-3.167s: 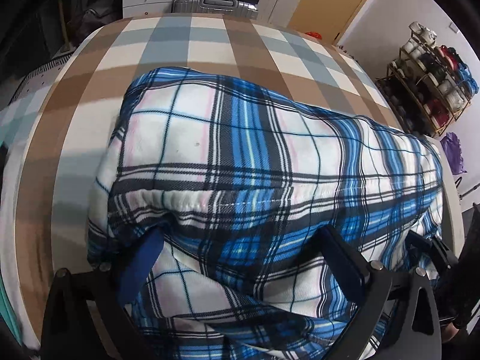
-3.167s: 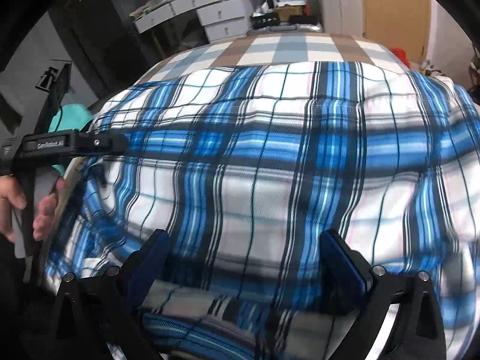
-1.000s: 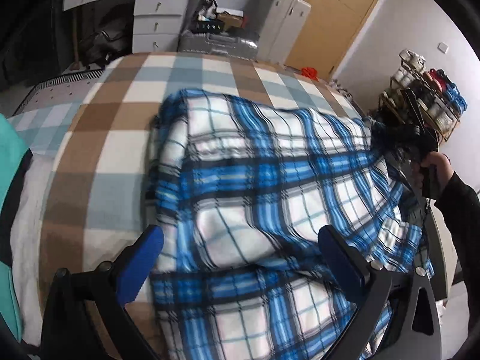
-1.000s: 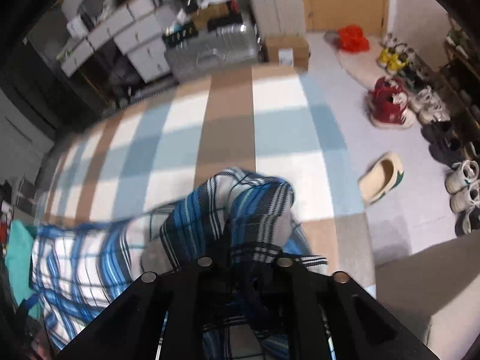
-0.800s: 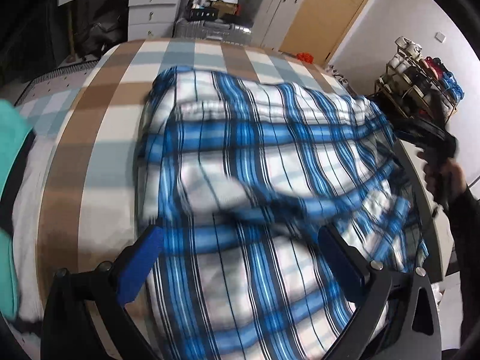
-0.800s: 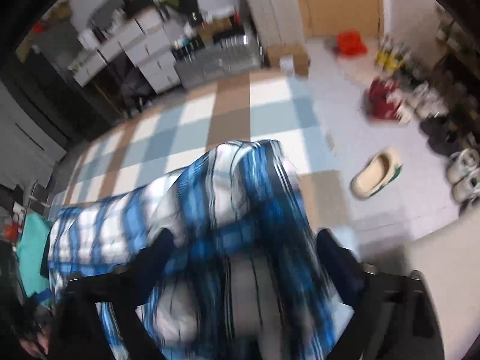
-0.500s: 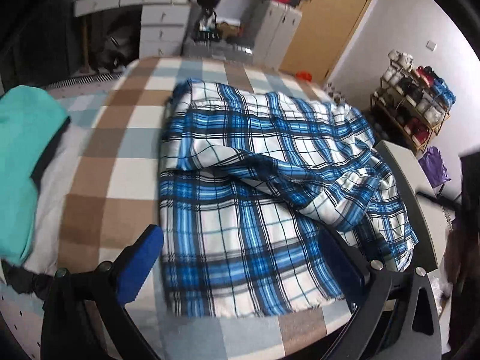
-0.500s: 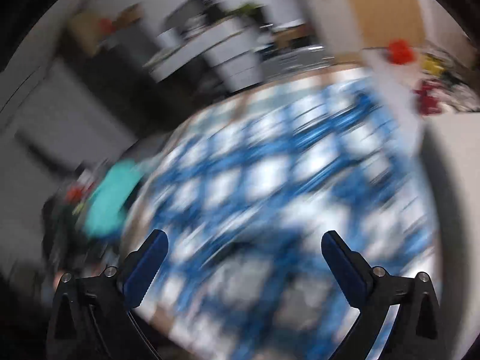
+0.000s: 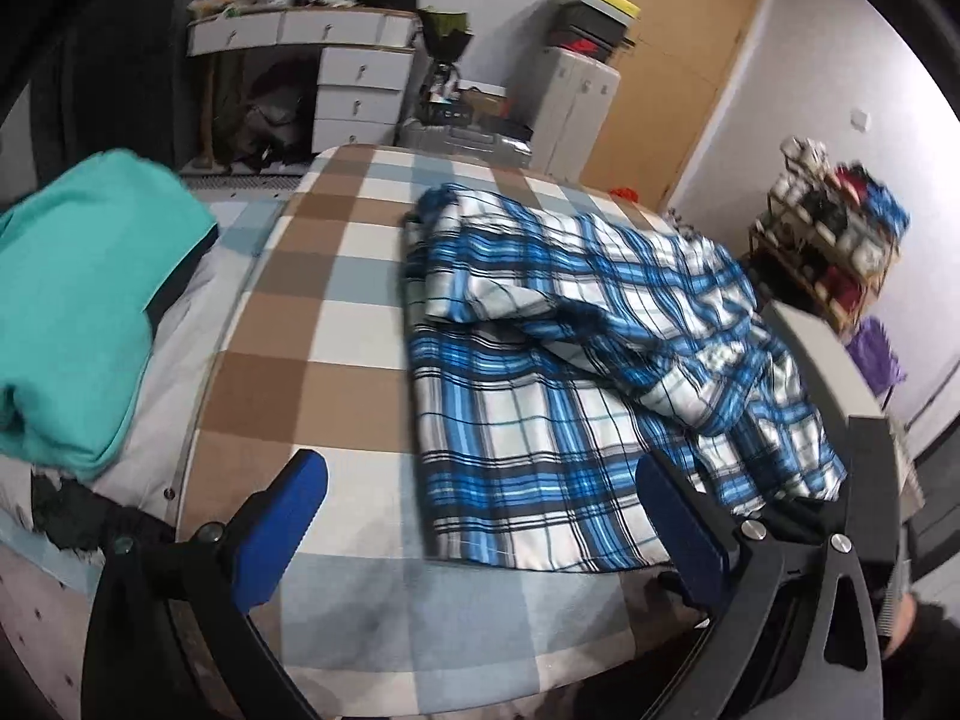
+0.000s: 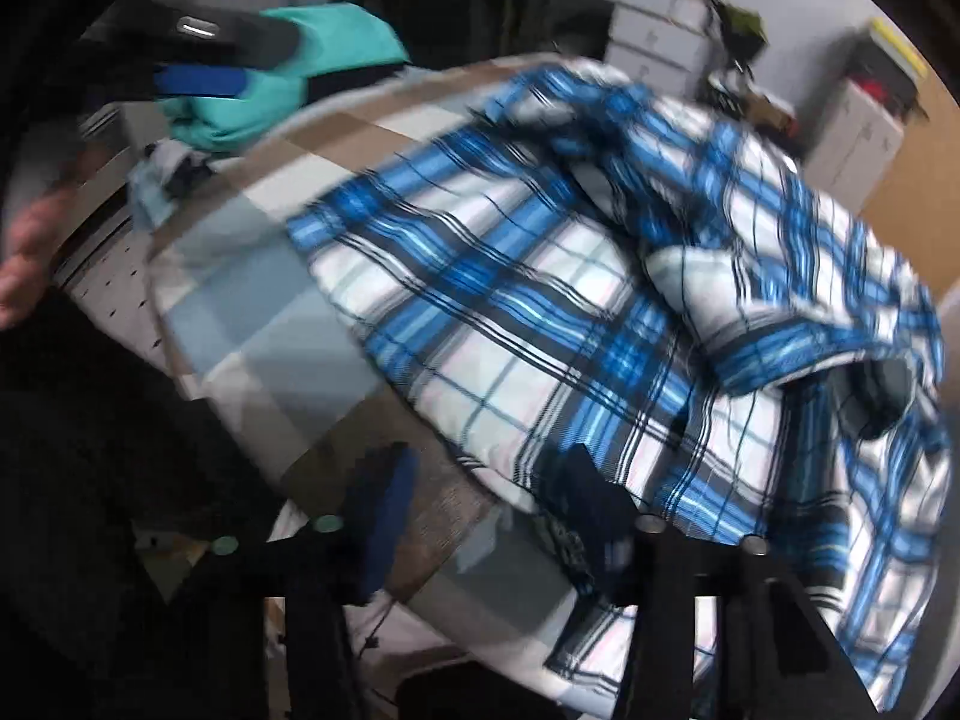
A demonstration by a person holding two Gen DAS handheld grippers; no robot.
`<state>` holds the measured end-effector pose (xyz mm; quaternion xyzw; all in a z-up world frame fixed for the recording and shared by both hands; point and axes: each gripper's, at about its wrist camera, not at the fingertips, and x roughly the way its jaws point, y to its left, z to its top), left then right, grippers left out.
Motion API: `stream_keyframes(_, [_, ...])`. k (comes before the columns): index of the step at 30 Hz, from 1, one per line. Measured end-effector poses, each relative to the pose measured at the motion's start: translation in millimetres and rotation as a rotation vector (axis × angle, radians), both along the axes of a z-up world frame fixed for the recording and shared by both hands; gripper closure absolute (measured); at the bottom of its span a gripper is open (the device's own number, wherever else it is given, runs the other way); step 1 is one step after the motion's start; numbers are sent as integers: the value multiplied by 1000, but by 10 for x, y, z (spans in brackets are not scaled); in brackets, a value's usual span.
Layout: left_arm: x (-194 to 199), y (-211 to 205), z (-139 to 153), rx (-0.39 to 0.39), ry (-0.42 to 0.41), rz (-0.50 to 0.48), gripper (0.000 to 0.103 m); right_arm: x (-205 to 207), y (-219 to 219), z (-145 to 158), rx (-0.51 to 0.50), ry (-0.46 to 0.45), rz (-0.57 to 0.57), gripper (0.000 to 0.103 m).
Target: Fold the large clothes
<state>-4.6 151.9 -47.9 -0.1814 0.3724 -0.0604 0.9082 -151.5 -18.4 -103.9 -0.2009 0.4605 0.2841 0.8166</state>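
Observation:
A large blue-and-white plaid garment [image 9: 588,372] lies spread on the checked brown, blue and white table cover [image 9: 312,360], one part folded diagonally over its middle. My left gripper [image 9: 486,516] hovers open before the near table edge, nothing between its blue pads. In the blurred right wrist view the garment [image 10: 540,276] hangs over the table's near edge. My right gripper [image 10: 486,510] is at that edge with its jaws closing; the hem lies by its right finger [image 10: 588,498], and no pad visibly presses on cloth. The left gripper [image 10: 198,60] shows at the upper left.
A teal folded garment [image 9: 78,300] sits on the table's left end. Behind the table stand white drawers [image 9: 360,96], a grey cabinet [image 9: 576,108] and a wooden door [image 9: 678,72]. A shoe rack [image 9: 834,240] stands at the right. A hand [image 10: 30,240] shows at the left.
The right gripper let go of the garment's corner and swung round to the near edge. The left gripper drew back from the cloth. The garment dropped flat onto the table.

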Motion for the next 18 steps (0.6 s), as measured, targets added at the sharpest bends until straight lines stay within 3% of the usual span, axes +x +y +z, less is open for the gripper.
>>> stream_keyframes(3, [34, 152, -61, -93, 27, 16, 2, 145, -11, 9, 23, 35, -34, 80])
stream_keyframes(4, [69, 211, -101, -129, 48, 29, 2, 230, -27, 14, 27, 48, -58, 94])
stream_keyframes(7, [111, 290, -176, -174, 83, 53, 2, 393, -154, 88, 194, 155, -109, 98])
stream_keyframes(8, [114, 310, -189, -181, 88, 66, 2, 451, -260, 148, 296, 186, -133, 98])
stream_keyframes(13, [139, 297, -241, -170, 111, 77, 2, 490, -666, 361, 659, 295, -136, 98])
stream_keyframes(18, [225, 213, -409, -193, 196, 19, 2, 226, -748, 502, 637, 251, -58, 98])
